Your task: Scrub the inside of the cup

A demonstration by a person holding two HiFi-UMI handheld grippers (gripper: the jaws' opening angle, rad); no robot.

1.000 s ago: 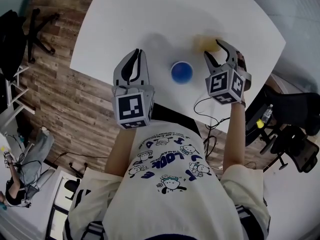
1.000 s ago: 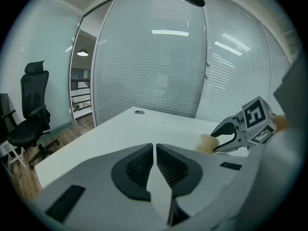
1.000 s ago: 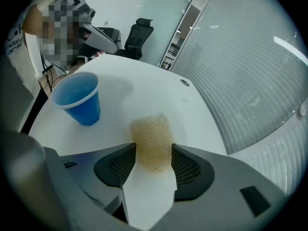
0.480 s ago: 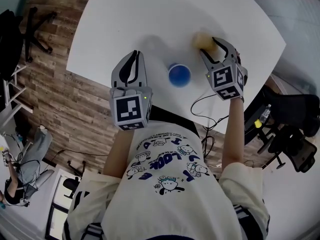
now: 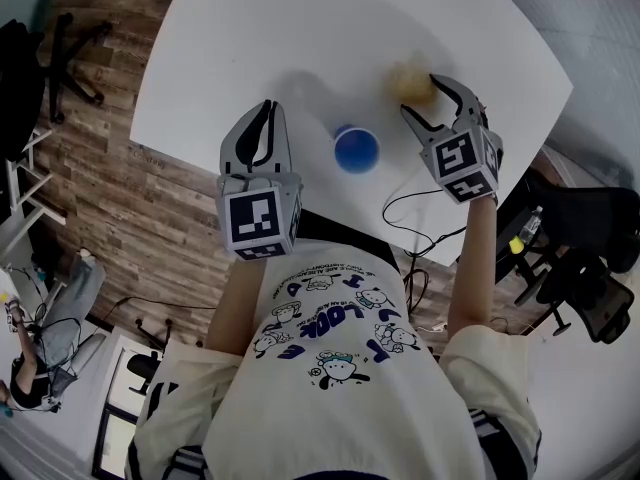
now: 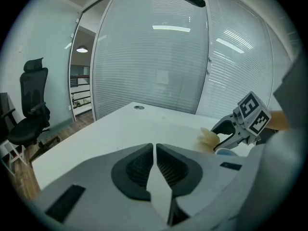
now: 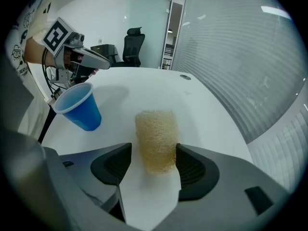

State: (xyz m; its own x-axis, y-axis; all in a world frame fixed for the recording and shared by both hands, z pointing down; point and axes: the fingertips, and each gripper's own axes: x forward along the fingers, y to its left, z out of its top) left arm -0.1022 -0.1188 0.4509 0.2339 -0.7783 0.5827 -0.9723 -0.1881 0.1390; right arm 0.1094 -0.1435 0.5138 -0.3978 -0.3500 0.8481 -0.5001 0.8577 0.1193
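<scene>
Two views show you the blue plastic cup (image 5: 356, 149) very differently. The head view looks straight down into its round blue inside. The right gripper view shows it from the side: tapered, upright, with a paler rim. In the left gripper view that gripper's own grey body stands in the way, so only a sliver of rim shows.

The cup stands on the white table (image 5: 300, 28) between your two grippers and touches neither.

Your left gripper (image 5: 267, 106) hangs just beside the cup with its jaws pressed together and nothing between them. Your right gripper (image 5: 420, 95) has its jaws spread around the tan, coarse-meshed cylindrical sponge (image 7: 155, 141), which stands on end on the table. The sponge meets one jaw pad, and a thin gap shows at the other (clearest in the right gripper view).

A black cable (image 5: 410, 213) loops off the table's near edge under your right arm. A black office chair (image 6: 31, 105) stands on the wooden floor (image 5: 120, 198), beside the glass wall with blinds (image 6: 159, 57).
</scene>
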